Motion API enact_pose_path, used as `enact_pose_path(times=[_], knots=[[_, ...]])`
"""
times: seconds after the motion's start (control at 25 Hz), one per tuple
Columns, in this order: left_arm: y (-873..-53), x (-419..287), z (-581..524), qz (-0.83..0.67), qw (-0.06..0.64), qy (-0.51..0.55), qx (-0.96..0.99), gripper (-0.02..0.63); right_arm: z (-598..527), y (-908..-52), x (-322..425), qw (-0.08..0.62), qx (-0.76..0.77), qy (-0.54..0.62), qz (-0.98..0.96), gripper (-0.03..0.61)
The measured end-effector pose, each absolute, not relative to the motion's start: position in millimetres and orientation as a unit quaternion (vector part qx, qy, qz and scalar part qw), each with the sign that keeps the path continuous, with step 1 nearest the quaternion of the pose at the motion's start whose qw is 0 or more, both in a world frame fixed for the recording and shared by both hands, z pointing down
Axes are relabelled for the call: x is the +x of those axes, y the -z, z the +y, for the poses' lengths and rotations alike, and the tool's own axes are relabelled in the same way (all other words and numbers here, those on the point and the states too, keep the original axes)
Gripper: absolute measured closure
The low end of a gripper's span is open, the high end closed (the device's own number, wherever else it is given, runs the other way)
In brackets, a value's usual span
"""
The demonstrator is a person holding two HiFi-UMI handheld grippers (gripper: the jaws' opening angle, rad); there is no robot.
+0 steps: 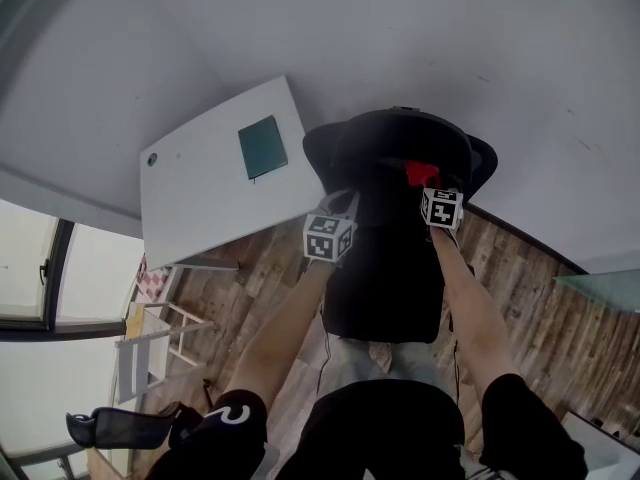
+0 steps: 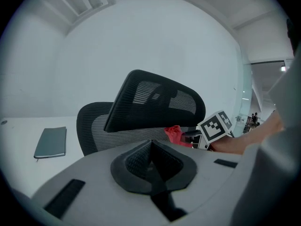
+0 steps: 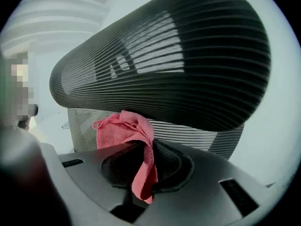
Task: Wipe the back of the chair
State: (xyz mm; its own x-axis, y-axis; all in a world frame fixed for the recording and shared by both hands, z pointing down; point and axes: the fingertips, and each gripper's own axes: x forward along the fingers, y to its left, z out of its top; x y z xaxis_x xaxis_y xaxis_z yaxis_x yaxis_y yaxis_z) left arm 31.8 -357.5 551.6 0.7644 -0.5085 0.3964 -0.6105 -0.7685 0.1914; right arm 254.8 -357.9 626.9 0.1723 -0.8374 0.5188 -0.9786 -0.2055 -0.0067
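R tool pinches pink cloth, cloth up at mesh chair back just under headrest. L tool pressed together, empty, near chair, beside white worktop.

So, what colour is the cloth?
Pinkish red. The cloth shows best in the right gripper view.

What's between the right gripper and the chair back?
A red cloth, pinched in the right gripper, sits before the chair back; the right gripper view shows it.
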Motion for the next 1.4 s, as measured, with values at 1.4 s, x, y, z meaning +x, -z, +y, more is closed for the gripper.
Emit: enact_pose_path(times=[1.4], knots=[[-617.6,-8.4,-347.1,-0.274,0.192,-0.207,0.919,0.589,-213.8,-666.5,263.5,0.128,0.776,-0.247,-0.567,0.511]])
